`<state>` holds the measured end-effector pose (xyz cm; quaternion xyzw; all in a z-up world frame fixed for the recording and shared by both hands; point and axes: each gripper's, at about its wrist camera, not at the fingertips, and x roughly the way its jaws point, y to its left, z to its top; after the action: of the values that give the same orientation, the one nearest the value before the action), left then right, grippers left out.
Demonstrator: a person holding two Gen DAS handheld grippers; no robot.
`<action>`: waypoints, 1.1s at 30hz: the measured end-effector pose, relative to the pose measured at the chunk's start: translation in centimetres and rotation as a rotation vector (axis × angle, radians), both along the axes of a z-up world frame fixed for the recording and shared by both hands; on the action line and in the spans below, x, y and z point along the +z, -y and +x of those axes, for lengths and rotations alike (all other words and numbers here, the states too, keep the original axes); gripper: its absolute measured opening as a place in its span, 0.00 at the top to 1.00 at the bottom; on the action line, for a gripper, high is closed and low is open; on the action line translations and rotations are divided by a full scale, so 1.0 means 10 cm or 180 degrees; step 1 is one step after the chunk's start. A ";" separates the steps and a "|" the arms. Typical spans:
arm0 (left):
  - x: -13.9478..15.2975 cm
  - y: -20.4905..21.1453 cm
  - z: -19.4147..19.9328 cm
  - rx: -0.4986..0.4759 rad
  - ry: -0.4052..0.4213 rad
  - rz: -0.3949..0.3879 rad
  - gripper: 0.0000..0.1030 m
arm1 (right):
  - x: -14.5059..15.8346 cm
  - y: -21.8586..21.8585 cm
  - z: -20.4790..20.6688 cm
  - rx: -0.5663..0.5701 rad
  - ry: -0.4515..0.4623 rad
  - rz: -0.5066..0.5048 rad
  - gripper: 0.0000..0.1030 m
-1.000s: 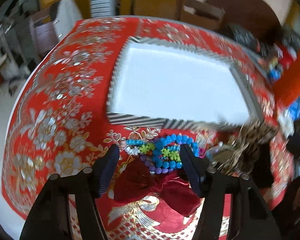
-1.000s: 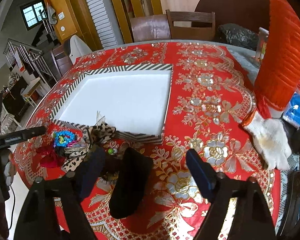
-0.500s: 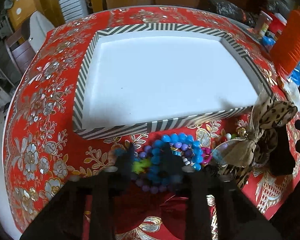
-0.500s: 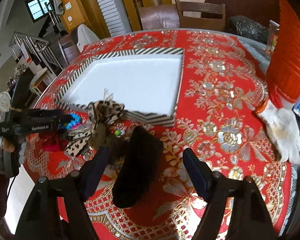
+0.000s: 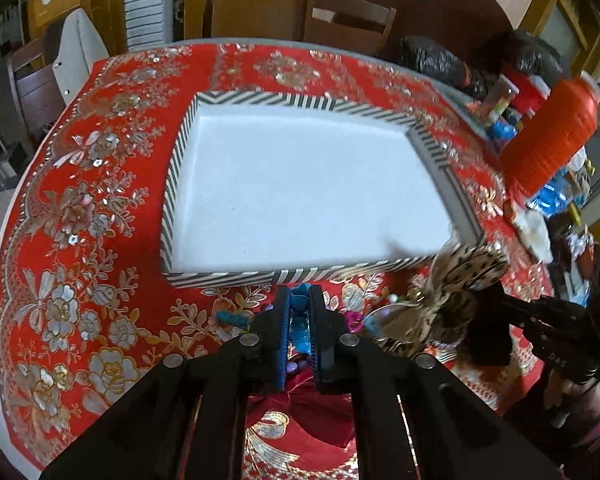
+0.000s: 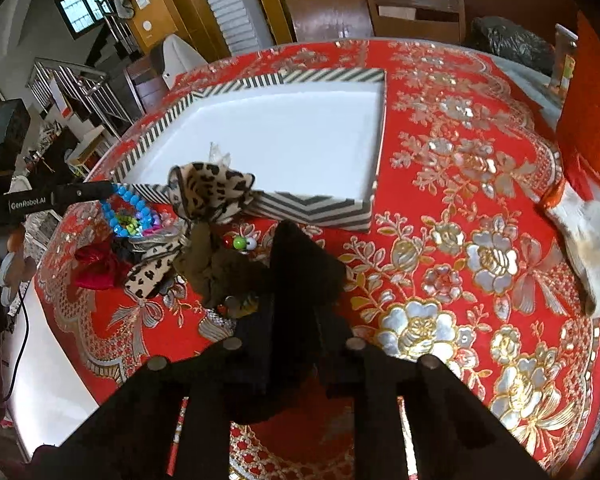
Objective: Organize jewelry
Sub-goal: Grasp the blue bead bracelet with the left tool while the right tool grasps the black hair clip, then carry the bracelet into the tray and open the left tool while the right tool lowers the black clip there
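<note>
- The left gripper (image 5: 299,320) is closed on a strand of the blue bead bracelet (image 5: 300,305); turquoise beads are seen pinched between the blue pads, so the piece can be carried out of the pile.
- The right gripper (image 6: 296,280) is closed narrow around the black fabric piece (image 6: 300,264). The pads themselves are hidden behind the dark cloth, so the exact contact is hard to make out, but the piece appears to be clamped between them.
- Just beside the left gripper, loose beads and a pink trinket (image 5: 354,316) are scattered on the cloth, and a red velvet bow (image 5: 320,420) lies below the fingers, partly covered by them.
- A leopard-print bow (image 6: 208,192) is draped over the near edge of the tray, with an olive scrunchie (image 6: 216,272) and a green-and-red bead (image 6: 239,243) heaped against it; the items are bunched together as an unsorted pile.
- The striped tray (image 5: 228,278) with its white floor is set directly beyond the pile and holds nothing yet; it is judged to be the destination, placed close so that each piece needs only a short carry.
- The bench is covered by a red floral tablecloth (image 6: 460,200), and a white glove (image 6: 592,248) lies well apart at the right edge.
</note>
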<state>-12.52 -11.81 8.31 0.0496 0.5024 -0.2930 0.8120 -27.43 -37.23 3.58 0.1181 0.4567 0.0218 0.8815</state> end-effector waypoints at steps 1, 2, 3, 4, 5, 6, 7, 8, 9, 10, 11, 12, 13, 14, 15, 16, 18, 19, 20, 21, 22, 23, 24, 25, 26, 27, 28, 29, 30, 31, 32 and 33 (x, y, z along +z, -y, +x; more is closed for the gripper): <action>0.06 -0.01 -0.01 0.0018 0.0032 -0.0023 0.94 | 0.05 0.01 -0.02 0.0003 0.0046 0.0001 0.90; 0.09 -0.01 -0.01 0.0027 0.0053 -0.0039 0.94 | 0.08 0.02 -0.05 -0.0003 0.0083 0.0006 0.90; 0.14 -0.01 -0.01 0.0035 0.0082 -0.0063 0.94 | 0.14 0.03 -0.07 -0.0018 0.0145 0.0017 0.91; 0.21 -0.01 -0.02 0.0028 0.0125 -0.0088 0.94 | 0.18 0.04 -0.08 -0.0017 0.0185 0.0018 0.91; 0.26 0.00 -0.03 0.0024 0.0157 -0.0097 0.94 | 0.22 0.04 -0.09 -0.0020 0.0214 0.0016 0.91; 0.32 0.00 -0.03 0.0027 0.0204 -0.0116 0.94 | 0.27 0.05 -0.10 -0.0031 0.0262 0.0018 0.91; 0.37 0.00 -0.03 0.0037 0.0234 -0.0134 0.94 | 0.32 0.06 -0.11 -0.0044 0.0297 0.0031 0.91; 0.43 0.00 -0.01 0.0045 0.0259 -0.0156 0.94 | 0.35 0.07 -0.12 -0.0050 0.0319 0.0046 0.91; 0.47 0.00 0.02 0.0051 0.0281 -0.0163 0.94 | 0.40 0.07 -0.13 -0.0055 0.0351 0.0057 0.91; 0.50 0.01 0.03 0.0061 0.0306 -0.0161 0.94 | 0.46 0.08 -0.13 -0.0055 0.0397 0.0046 0.91; 0.54 0.01 0.06 0.0078 0.0333 -0.0157 0.94 | 0.48 0.09 -0.12 -0.0057 0.0420 0.0033 0.91; 0.56 0.02 0.09 0.0094 0.0348 -0.0157 0.94 | 0.53 0.11 -0.10 -0.0066 0.0449 0.0018 0.91; 0.58 0.03 0.12 0.0111 0.0359 -0.0160 0.94 | 0.57 0.13 -0.07 -0.0079 0.0472 0.0012 0.91; 0.60 0.05 0.15 0.0126 0.0372 -0.0159 0.94 | 0.60 0.15 -0.06 -0.0092 0.0489 0.0009 0.91; 0.61 0.07 0.19 0.0145 0.0395 -0.0144 0.94 | 0.65 0.18 -0.02 -0.0118 0.0518 -0.0005 0.91; 0.61 0.08 0.21 0.0162 0.0417 -0.0124 0.94 | 0.67 0.20 0.01 -0.0131 0.0536 -0.0019 0.91; 0.60 0.13 0.28 0.0187 0.0436 -0.0090 0.94 | 0.72 0.24 0.10 -0.0162 0.0571 -0.0070 0.91; 0.58 0.15 0.32 0.0195 0.0443 -0.0066 0.94 | 0.75 0.27 0.18 -0.0189 0.0589 -0.0083 0.91; 0.56 0.18 0.36 0.0215 0.0463 -0.0028 0.94 | 0.76 0.28 0.24 -0.0196 0.0596 -0.0077 0.91; 0.52 0.20 0.40 0.0246 0.0478 0.0012 0.94 | 0.77 0.30 0.31 -0.0201 0.0598 -0.0074 0.91; 0.49 0.21 0.44 0.0261 0.0468 0.0023 0.94 | 0.77 0.31 0.39 -0.0213 0.0595 -0.0083 0.91; 0.44 0.23 0.48 0.0280 0.0434 0.0032 0.94 | 0.76 0.31 0.44 -0.0221 0.0588 -0.0091 0.91; 0.39 0.24 0.53 0.0303 0.0402 0.0040 0.94 | 0.75 0.31 0.55 -0.0218 0.0564 -0.0093 0.91; 0.34 0.25 0.56 0.0320 0.0387 0.0050 0.94 | 0.72 0.31 0.62 -0.0210 0.0542 -0.0089 0.91; 0.28 0.27 0.59 0.0342 0.0372 0.0074 0.94 | 0.70 0.30 0.70 -0.0208 0.0515 -0.0091 0.91; 0.22 0.28 0.63 0.0362 0.0355 0.0105 0.94 | 0.65 0.30 0.80 -0.0206 0.0480 -0.0101 0.91; 0.15 0.29 0.66 0.0378 0.0321 0.0123 0.94 | 0.62 0.28 0.86 -0.0202 0.0453 -0.0108 0.91; 0.10 0.30 0.68 0.0387 0.0297 0.0138 0.94 | 0.57 0.27 0.93 -0.0197 0.0414 -0.0111 0.91; 0.03 0.30 0.71 0.0404 0.0276 0.0166 0.94 | 0.51 0.26 1.02 -0.0189 0.0357 -0.0117 0.91; -0.01 0.30 0.73 0.0421 0.0263 0.0194 0.94 | 0.46 0.25 1.08 -0.0180 0.0317 -0.0131 0.91; -0.07 0.29 0.76 0.0447 0.0246 0.0228 0.94 | 0.41 0.24 1.13 -0.0172 0.0271 -0.0160 0.91; -0.12 0.28 0.78 0.0464 0.0227 0.0248 0.94 | 0.36 0.24 1.18 -0.0171 0.0228 -0.0197 0.91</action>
<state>-4.71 -14.66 7.15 0.0548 0.4865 -0.2113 0.8460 -15.64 -39.63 7.20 0.1022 0.4220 -0.0118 0.9008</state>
